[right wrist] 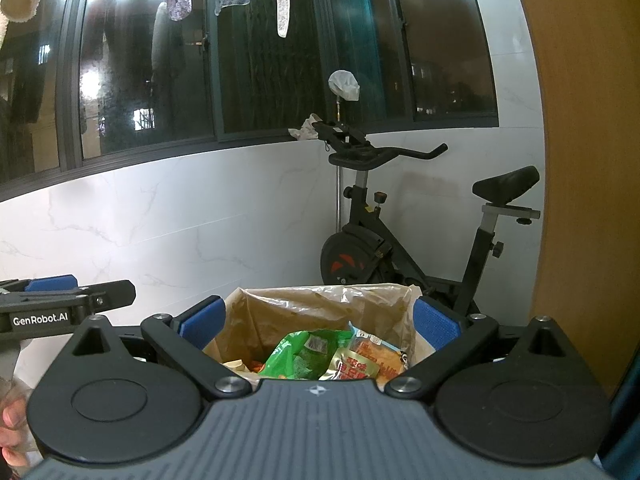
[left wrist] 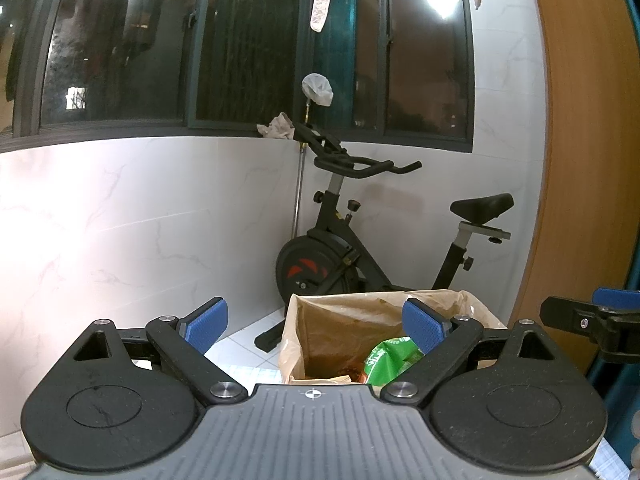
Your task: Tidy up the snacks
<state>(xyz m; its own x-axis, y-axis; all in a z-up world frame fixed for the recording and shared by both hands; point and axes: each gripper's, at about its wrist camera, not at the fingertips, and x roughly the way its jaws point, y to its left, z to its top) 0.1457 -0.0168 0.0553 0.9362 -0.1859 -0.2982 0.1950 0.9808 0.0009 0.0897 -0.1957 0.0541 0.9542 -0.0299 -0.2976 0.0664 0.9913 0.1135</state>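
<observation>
Plainly, both tools hang over the open box, so the box serves as landmark.

Risk: the plastic liner (right wrist: 280,304) drapes loosely over the box (right wrist: 332,312) rim; a finger reaching in for a packet could snag it and drag the box, I judge; the glossy packets may also slip from a shallow pinch.

Left tool (left wrist: 316,326): jaws spread wide, nothing between them; it hovers above the box's near edge, touching nothing.

Right tool (right wrist: 320,320): jaws likewise wide apart and empty; it hovers above the box, just beside the left tool.

Snacks: a green packet (right wrist: 304,354) and an orange packet (right wrist: 372,360) lie side by side inside the box, with smaller items beside the green one; too hidden to name.

Behind the box: an exercise bike (right wrist: 400,248) against the tiled wall.
</observation>
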